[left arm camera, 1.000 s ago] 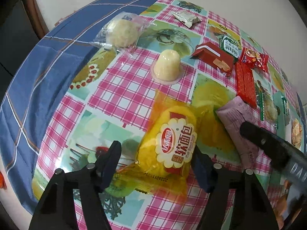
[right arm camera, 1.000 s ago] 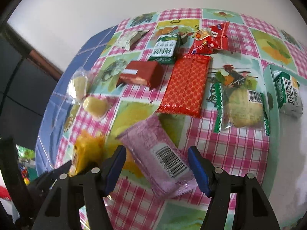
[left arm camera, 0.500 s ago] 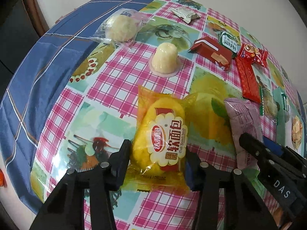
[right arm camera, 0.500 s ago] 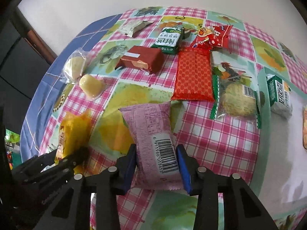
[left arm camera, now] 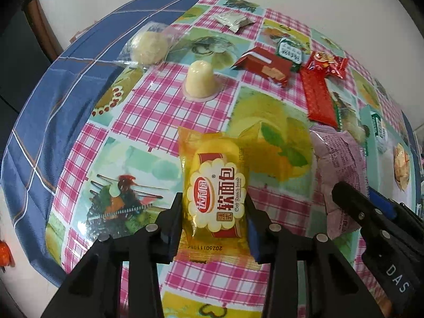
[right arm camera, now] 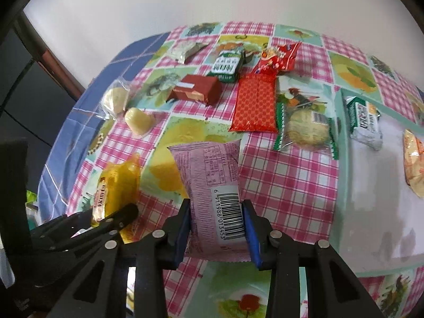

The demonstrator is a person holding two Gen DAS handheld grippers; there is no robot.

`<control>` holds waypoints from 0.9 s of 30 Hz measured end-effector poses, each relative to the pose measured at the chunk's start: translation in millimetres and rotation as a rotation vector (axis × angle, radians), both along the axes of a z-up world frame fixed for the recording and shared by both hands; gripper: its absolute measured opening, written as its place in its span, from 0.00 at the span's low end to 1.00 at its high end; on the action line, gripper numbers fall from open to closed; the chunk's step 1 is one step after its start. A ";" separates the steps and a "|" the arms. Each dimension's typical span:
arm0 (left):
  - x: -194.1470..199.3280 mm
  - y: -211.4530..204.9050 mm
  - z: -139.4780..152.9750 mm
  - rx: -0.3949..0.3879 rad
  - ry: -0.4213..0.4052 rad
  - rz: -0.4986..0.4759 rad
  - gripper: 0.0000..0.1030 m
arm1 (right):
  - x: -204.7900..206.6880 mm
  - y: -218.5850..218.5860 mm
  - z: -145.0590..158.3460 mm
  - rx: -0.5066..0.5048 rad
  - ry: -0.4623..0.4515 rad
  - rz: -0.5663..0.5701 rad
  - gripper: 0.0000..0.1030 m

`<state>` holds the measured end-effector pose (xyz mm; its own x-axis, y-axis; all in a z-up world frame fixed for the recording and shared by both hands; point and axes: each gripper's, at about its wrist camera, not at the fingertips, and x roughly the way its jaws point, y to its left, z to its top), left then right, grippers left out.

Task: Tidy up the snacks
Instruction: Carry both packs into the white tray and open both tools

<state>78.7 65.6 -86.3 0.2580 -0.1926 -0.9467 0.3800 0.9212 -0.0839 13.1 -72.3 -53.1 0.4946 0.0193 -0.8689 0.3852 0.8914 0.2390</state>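
My left gripper (left arm camera: 214,209) is shut on a yellow soft-bread packet (left arm camera: 214,182), its fingers pressing both sides of the lower half. My right gripper (right arm camera: 216,217) is shut on a pink snack packet (right arm camera: 212,180) with a barcode, gripped near its close end. In the left wrist view the pink packet (left arm camera: 336,164) and the right gripper's fingers (left arm camera: 352,201) show at the right. In the right wrist view the yellow packet (right arm camera: 116,182) and the left gripper's fingers (right arm camera: 116,217) show at the left. Both packets look lifted slightly off the checked tablecloth.
Other snacks lie further out: a jelly cup (left arm camera: 200,82), a clear-wrapped round pastry (left arm camera: 149,45), a red-brown box (right arm camera: 198,91), a red wafer pack (right arm camera: 255,103), a green-edged biscuit pack (right arm camera: 304,127). A pale green tray (right arm camera: 344,185) at right holds two snacks.
Both grippers closed from open onto their packets, the left on the yellow bread, the right on the pink packet. Both packets now sit straighter between the fingers and closer to the cameras.
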 end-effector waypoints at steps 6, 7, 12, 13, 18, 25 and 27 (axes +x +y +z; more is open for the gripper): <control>-10.0 -9.6 21.2 0.002 -0.044 -0.024 0.41 | -12.4 -11.6 12.8 0.014 -0.038 -0.041 0.39; -7.9 -10.9 22.8 0.001 -0.047 -0.028 0.41 | -14.4 -14.3 14.5 0.014 -0.043 -0.050 0.39; -18.9 -33.4 41.3 0.004 -0.084 -0.071 0.41 | -31.9 -39.4 21.0 0.026 -0.054 -0.118 0.39; -20.4 -38.5 44.4 0.003 -0.089 -0.080 0.41 | -36.0 -45.2 22.0 0.029 -0.057 -0.135 0.39; -35.3 -69.1 62.4 0.001 -0.128 -0.136 0.41 | -62.7 -80.6 28.5 0.047 -0.072 -0.241 0.39; -68.9 -128.6 78.4 -0.011 -0.168 -0.249 0.41 | -106.1 -129.4 26.3 0.044 -0.042 -0.411 0.39; -80.9 -148.2 78.6 -0.015 -0.170 -0.290 0.41 | -118.9 -142.8 23.6 0.044 -0.031 -0.460 0.39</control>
